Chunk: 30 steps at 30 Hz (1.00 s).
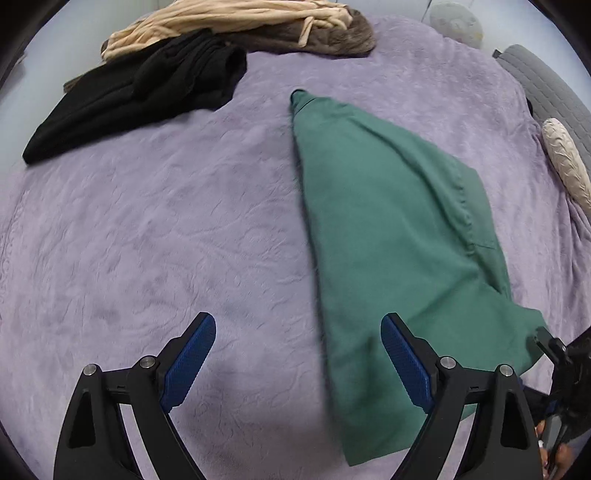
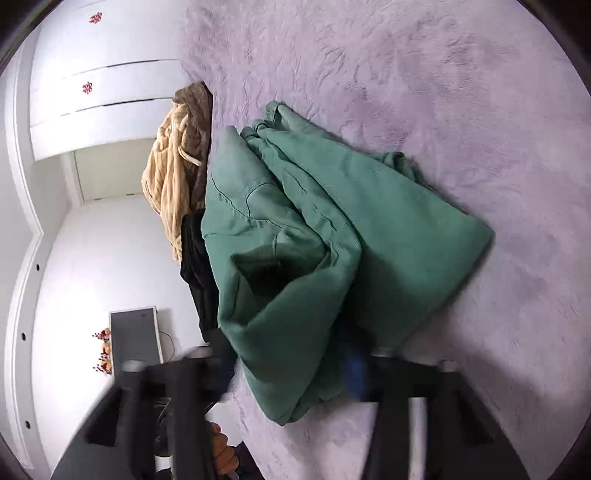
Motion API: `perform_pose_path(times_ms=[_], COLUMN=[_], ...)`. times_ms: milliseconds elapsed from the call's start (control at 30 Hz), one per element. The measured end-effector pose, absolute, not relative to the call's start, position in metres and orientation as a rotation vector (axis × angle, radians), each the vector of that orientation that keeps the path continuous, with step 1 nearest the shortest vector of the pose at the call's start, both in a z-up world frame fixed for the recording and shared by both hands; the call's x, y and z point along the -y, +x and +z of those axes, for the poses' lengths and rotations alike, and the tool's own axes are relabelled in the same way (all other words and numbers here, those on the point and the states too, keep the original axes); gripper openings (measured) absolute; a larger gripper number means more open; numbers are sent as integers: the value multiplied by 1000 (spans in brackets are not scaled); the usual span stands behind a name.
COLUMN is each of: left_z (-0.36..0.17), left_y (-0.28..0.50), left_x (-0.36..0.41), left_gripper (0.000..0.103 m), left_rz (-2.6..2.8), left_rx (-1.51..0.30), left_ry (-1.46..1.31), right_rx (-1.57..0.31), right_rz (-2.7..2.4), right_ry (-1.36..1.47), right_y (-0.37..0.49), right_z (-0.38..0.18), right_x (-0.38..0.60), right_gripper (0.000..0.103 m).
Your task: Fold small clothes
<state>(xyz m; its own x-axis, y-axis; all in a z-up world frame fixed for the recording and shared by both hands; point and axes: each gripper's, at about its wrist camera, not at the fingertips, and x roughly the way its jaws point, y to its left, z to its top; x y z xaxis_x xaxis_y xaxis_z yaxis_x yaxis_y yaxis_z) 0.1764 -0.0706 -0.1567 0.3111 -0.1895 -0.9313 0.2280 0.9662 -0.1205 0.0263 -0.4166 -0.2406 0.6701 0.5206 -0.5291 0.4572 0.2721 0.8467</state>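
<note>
The left gripper (image 1: 298, 354) is closest to us. Its jaws are spread wide with nothing between them, and the blue pads (image 1: 190, 360) look bumpy and rubbery. It hangs just above the bed, with one finger over the near edge of the green garment (image 1: 391, 229).

The right gripper (image 2: 291, 373) is blurry in its own view. The near end of the green cloth bunches up right between its fingers, so it looks like it is pinching the cloth, but I cannot tell for sure. In the left wrist view, the low right end of the cloth rises toward that black gripper.

The green garment lies on the bed, on the right side of the left wrist view, in a long shape that gets narrow and pointy at the far end. It looks like soft, thick cotton with sewn seams and a hem. From the right wrist view it is doubled over in puffy layers. I think it is light and floppy and will sag and slide when lifted. A corner or a hem would be the best spot to hold, because the seam is thicker there.

The bed (image 1: 147, 240) has a fuzzy purple cover with small wrinkles. It looks soft and squishy.

Farther back lies a black garment (image 1: 140, 96), limp and dark. Behind it sits a cream ribbed garment (image 1: 229, 22) on a brown fuzzy one (image 1: 332, 38).
</note>
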Motion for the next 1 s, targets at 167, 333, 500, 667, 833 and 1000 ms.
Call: perform_pose_path(times_ms=[167,333,500,667,833,1000], left_z=[-157,-165,-182,-166,-148,-181], left_y=[157,129,126,130,124,103], left_x=[77,105,110,98,94,110], left_gripper=[92,92,92,92,92,92], left_rz=[-313,-358,-383,-351,-406,-397], left_rx=[-1222,-1188,-1218,-1224,-1223,-1255], left_ry=[11,171,184,188,131,217], right_rx=[-844,-1003,-1031,-1007,-933,-987], right_rz=[72,-91,-128,-237,-69,38], right_ry=[1021,1044,1099,1005,828,670], right_y=[49,21,9,-35,22,113], right_z=[-171,-233,-240,-196,-142,-140], right_x=[388,419,427,447,444,425], right_gripper=[4,4,8,20,20,20])
